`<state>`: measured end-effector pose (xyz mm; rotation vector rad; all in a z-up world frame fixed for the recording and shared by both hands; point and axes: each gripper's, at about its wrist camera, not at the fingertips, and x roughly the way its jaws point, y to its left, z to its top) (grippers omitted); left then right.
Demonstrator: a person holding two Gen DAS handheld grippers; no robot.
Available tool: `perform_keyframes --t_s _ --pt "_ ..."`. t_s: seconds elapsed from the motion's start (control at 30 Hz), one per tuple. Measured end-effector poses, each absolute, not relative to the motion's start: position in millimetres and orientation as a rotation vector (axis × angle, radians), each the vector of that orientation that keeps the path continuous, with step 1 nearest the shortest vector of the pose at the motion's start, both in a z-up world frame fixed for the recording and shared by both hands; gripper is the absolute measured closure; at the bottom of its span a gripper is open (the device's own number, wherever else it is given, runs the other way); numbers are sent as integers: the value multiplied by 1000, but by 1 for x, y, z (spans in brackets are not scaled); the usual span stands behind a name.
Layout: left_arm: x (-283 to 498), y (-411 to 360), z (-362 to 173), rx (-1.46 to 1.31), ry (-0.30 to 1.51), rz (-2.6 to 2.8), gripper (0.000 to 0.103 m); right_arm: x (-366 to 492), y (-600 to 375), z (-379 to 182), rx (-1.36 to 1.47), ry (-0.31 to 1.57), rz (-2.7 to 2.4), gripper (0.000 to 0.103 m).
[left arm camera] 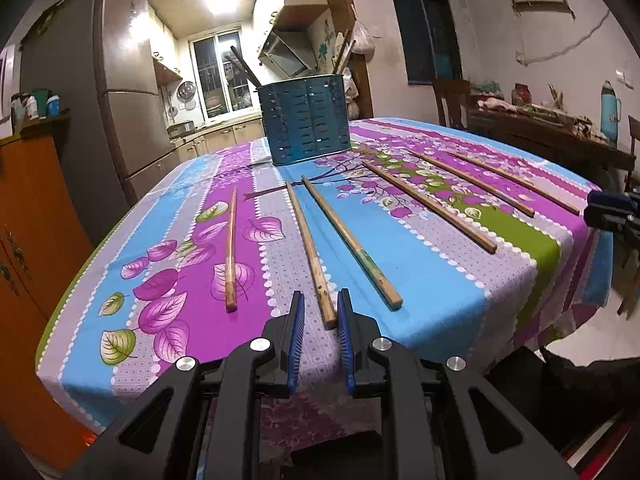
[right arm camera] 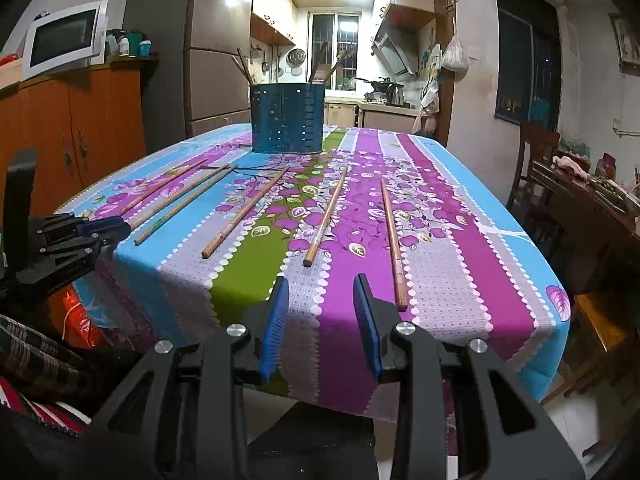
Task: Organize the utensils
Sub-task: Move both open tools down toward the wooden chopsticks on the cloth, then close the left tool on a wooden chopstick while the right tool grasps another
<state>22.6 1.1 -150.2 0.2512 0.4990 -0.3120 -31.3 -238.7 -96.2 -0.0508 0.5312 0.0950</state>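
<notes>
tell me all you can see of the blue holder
The holder is a dark blue, metal-looking tub with rows of small slots through its wall. It stands upright on the tablecloth at the far end, beyond the loose chopsticks. Several brown sticks lean out of its top. Neither gripper touches it.

A home dining area opening onto a kitchen: a table [right arm camera: 460, 240] under a flowered cloth, a refrigerator [right arm camera: 212, 48], a microwave [right arm camera: 64, 38], wall cabinets [right arm camera: 272, 4] and a range hood [right arm camera: 394, 54] beyond
</notes>
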Motion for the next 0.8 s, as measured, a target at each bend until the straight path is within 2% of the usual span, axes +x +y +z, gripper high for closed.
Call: perform_keyframes --t_s 0.07,0.1,0.8 --pt "24 2 -151 238 496 -319 93 -30 -237 -97 -54 534 96 71" --pt "23 2 -151 236 493 -317 94 -29 -236 -96 -57 535 97 71" --pt "22 8 -155 188 450 -305 96 17 -234 -101 -49 520 71 73"
